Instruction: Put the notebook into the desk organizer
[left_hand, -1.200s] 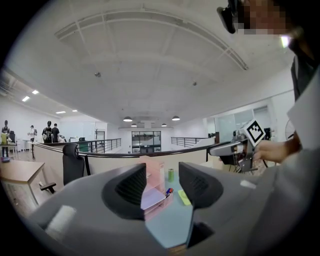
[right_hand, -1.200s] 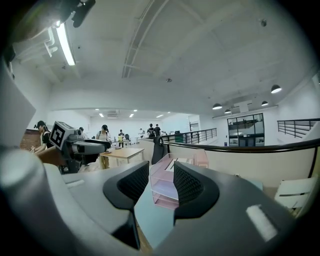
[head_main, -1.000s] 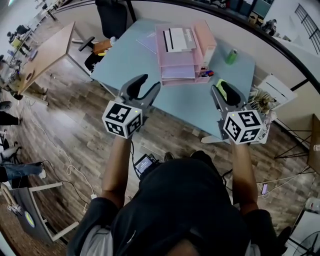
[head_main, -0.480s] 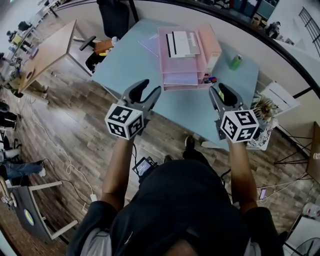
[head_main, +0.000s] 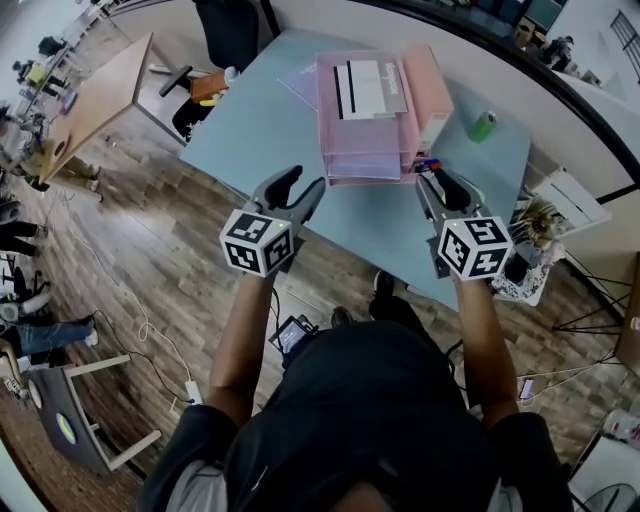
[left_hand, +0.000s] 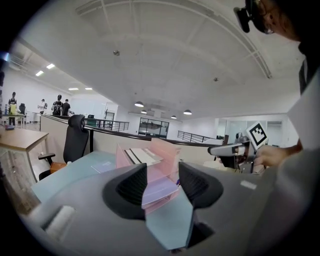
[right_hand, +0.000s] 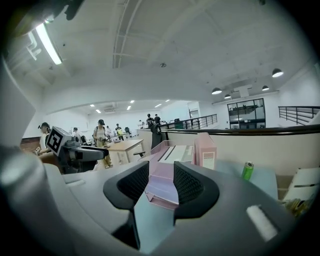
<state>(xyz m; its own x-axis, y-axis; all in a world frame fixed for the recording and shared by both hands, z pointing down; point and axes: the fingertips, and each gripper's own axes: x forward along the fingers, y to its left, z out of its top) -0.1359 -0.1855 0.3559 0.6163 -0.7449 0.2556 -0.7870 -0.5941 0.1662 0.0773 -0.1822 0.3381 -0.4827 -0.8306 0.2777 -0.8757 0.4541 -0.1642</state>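
Nearest, the left gripper (head_main: 302, 182) hovers over the near edge of the blue table (head_main: 255, 135), its jaws wide apart and empty. The right gripper (head_main: 440, 180) hovers alongside, its jaws narrower, about half open, holding nothing. Just beyond stands the pink desk organizer (head_main: 432, 85), with a white, black-striped book (head_main: 368, 88) in its top tray. A thin lilac notebook (head_main: 300, 82) lies flat on the table beside the organizer's far left corner.

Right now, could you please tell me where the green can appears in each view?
Head view: green can at upper right, right of the pink desk organizer.
Left gripper view: not in it.
Right gripper view: right of centre, just below mid-height.
Shared landmark: the pink desk organizer, seen in all three views.
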